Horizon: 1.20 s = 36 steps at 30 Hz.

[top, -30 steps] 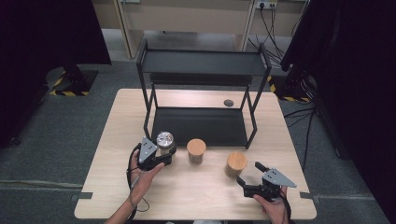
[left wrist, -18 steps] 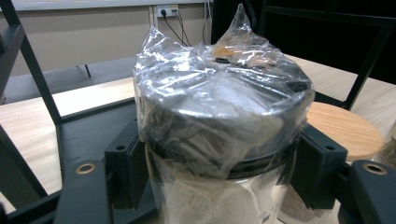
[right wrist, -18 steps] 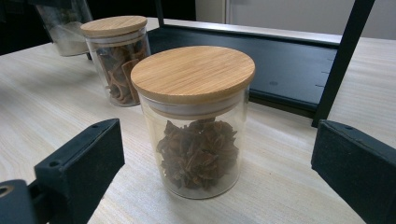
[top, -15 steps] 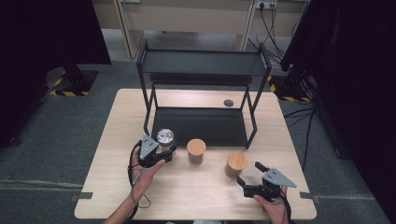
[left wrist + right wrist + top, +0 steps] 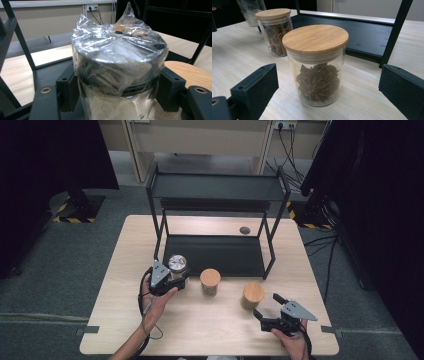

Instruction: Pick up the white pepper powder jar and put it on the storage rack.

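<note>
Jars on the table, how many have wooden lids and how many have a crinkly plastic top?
Jars with wooden lids: 2, the middle jar and the right jar
Jars with a plastic-wrapped top: 1, the wrapped jar in the left claw
Total: 3 jars

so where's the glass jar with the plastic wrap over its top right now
In the high view the plastic-wrapped glass jar sits at the table's left, clamped in the left tool, just in front of the black metal shelf rack's left leg and left of the wooden-lidded jar.

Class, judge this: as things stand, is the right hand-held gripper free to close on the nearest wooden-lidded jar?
Probably yes: the right hand-held gripper is open, the jar stands just ahead between its jaws, with bare table around it.
</note>
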Each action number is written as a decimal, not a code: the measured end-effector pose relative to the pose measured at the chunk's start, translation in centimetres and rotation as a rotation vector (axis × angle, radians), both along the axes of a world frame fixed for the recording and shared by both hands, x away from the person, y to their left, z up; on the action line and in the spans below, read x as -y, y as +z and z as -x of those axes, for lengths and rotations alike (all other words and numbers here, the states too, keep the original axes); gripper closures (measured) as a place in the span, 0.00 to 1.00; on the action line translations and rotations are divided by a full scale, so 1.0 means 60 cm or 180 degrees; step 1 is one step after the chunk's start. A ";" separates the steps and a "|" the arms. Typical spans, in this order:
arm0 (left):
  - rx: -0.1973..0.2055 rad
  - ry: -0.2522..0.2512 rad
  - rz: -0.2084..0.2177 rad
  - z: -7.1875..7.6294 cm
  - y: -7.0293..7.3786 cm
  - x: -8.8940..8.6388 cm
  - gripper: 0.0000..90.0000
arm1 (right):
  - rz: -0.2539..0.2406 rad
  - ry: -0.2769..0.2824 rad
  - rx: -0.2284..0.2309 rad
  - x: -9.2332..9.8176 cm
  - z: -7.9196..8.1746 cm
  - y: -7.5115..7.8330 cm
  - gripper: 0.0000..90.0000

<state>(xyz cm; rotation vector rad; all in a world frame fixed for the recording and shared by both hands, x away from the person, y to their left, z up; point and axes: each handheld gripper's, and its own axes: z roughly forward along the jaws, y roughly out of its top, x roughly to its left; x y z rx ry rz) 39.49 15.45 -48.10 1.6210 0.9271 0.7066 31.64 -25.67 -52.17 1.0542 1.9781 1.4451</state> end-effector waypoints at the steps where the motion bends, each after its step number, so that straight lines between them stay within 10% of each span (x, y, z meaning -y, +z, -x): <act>1: 0.0002 -0.0002 -0.0005 0.000 0.000 0.001 0.35 | -0.0002 0.0000 -0.0001 0.000 0.000 0.000 0.03; 36: 0.0000 0.0026 -0.0043 -0.043 0.008 0.022 0.35 | 0.0004 0.0006 0.0004 0.000 0.000 0.000 0.03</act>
